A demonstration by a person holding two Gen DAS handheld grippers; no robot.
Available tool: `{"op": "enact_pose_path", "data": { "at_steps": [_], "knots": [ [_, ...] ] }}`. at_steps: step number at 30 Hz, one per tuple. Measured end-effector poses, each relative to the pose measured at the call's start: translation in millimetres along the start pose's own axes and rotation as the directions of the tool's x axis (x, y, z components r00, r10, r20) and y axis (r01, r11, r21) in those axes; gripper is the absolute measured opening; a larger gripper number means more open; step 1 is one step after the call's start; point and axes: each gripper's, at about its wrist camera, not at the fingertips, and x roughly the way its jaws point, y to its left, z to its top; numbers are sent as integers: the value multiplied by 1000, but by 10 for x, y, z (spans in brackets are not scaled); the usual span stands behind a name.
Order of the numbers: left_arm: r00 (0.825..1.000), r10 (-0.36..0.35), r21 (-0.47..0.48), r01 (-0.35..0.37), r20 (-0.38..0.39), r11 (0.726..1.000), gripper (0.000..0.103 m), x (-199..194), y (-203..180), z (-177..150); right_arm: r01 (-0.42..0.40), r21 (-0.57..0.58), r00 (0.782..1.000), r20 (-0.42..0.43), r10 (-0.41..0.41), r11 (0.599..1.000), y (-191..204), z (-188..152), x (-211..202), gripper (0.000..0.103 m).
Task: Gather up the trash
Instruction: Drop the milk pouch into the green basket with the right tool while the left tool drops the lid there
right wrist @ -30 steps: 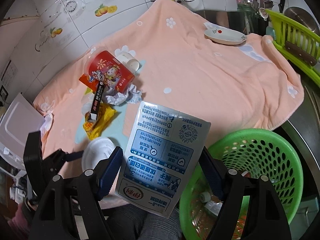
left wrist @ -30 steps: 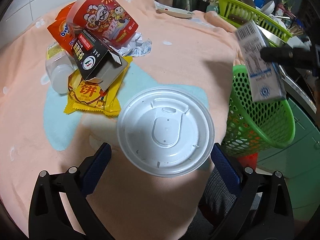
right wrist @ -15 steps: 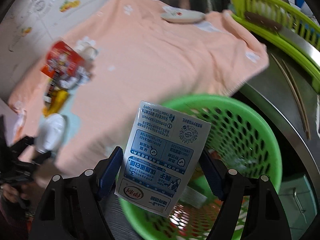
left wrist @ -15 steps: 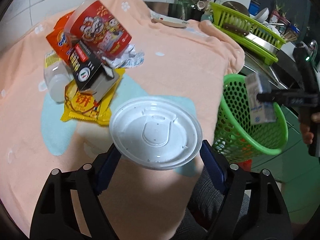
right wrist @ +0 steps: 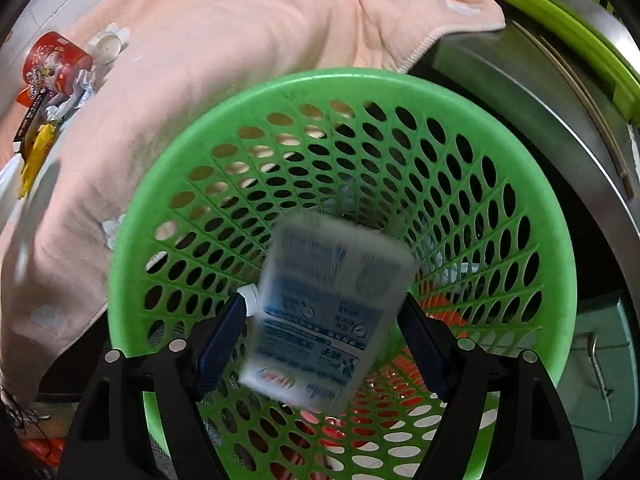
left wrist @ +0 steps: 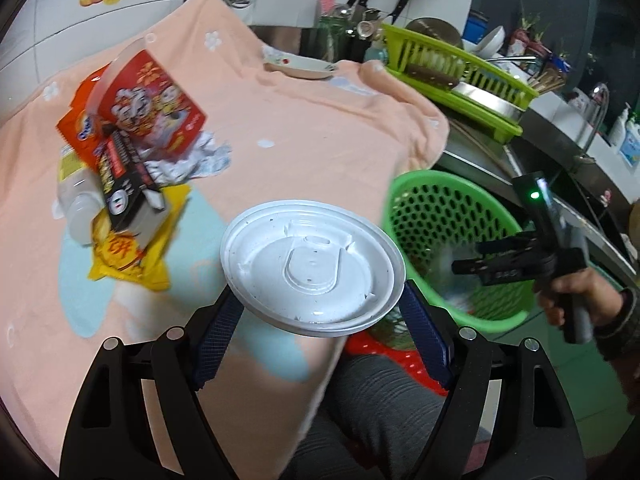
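My left gripper [left wrist: 316, 312] is shut on a white cup with a flat plastic lid [left wrist: 314, 266], held above the peach towel's front edge. My right gripper [right wrist: 320, 336] hangs over the mouth of the green mesh basket [right wrist: 224, 104]. Its jaws stand apart, and the blue-and-white milk carton [right wrist: 328, 308] between them is blurred and tilted, dropping into the basket. In the left wrist view the basket [left wrist: 440, 216] stands to the right with the right gripper [left wrist: 472, 258] over it. A trash pile lies far left: a red noodle cup [left wrist: 148, 100], a black box [left wrist: 124, 196], a yellow wrapper [left wrist: 128, 256].
The peach towel [left wrist: 304, 128] covers the counter. A small plate [left wrist: 300, 65] sits at its far edge. A green dish rack [left wrist: 452, 76] and a steel sink edge lie to the right. A clear bottle [left wrist: 78, 208] and crumpled foil [left wrist: 192, 160] lie in the pile.
My right gripper moved over the basket and opened, and the milk carton is slipping out. My left gripper lifted the lidded cup and swung right toward the basket.
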Motion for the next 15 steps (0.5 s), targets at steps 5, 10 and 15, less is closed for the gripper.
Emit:
{"op": "enact_pose_path", "data": {
  "at_steps": [5,10,15],
  "knots": [
    [999,-32,21,32,-2,999,78,45,-176,56,-1,3,1000,22,1,1000,-50,-16,-68,78],
    [998,-67,62,68,-19,996,78,164,-402,114,6,-3,997,71,-6,1000,-99,-25,-307,79],
    [994,-94,114,99,-52,989,78,356,-696,178,28,-21,989,143,-24,999,-100,-58,-633,82]
  ]
}}
